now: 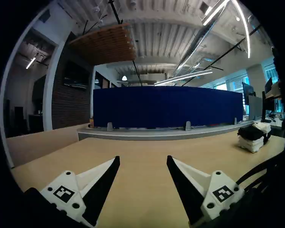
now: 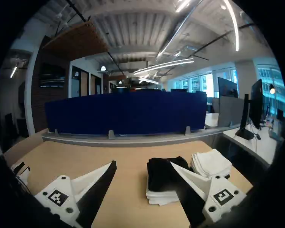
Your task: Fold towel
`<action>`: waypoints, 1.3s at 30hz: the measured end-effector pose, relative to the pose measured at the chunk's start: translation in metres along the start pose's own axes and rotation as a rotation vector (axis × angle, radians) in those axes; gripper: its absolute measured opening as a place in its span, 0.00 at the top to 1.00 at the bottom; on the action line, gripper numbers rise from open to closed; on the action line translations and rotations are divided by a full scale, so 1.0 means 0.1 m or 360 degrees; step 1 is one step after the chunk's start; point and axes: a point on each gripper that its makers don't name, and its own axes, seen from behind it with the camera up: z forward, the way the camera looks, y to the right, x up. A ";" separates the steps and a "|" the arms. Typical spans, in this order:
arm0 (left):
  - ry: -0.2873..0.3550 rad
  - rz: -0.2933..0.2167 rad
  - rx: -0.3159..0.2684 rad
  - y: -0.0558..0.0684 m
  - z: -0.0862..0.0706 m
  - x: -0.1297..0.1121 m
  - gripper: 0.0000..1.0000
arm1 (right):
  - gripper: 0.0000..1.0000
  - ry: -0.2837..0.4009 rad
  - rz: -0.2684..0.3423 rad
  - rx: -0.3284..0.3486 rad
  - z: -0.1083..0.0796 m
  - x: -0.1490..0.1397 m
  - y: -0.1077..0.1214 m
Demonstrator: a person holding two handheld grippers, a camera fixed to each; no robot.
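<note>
fingers on the left gripper (image 1: 143, 157) and right gripper (image 2: 143, 162) are spread wide and hold nothing above the table (image 2: 123, 152). folded towels (image 2: 163, 178) sit stacked just ahead of the right gripper, likely set aside as finished.

Open-plan office: long wood desk (image 1: 142, 152) before a blue partition (image 1: 165, 106), monitors (image 2: 255, 102) right of it, exposed ducts (image 2: 176, 32) overhead (plus linear lights (image 2: 163, 65)).
</note>
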 end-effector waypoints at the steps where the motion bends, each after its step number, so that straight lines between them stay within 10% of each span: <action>1: 0.0000 -0.0003 -0.0004 0.00 0.00 0.00 0.09 | 0.00 -0.0004 0.0005 0.0001 0.00 -0.01 0.00; 23: -0.0001 0.0003 -0.0013 0.01 0.01 0.01 0.08 | 0.00 0.0150 0.0020 0.0033 -0.08 0.16 0.05; 39: -0.0001 0.0003 -0.0013 0.01 0.01 0.01 0.08 | 0.00 0.0262 0.0002 0.0018 -0.10 -0.45 0.39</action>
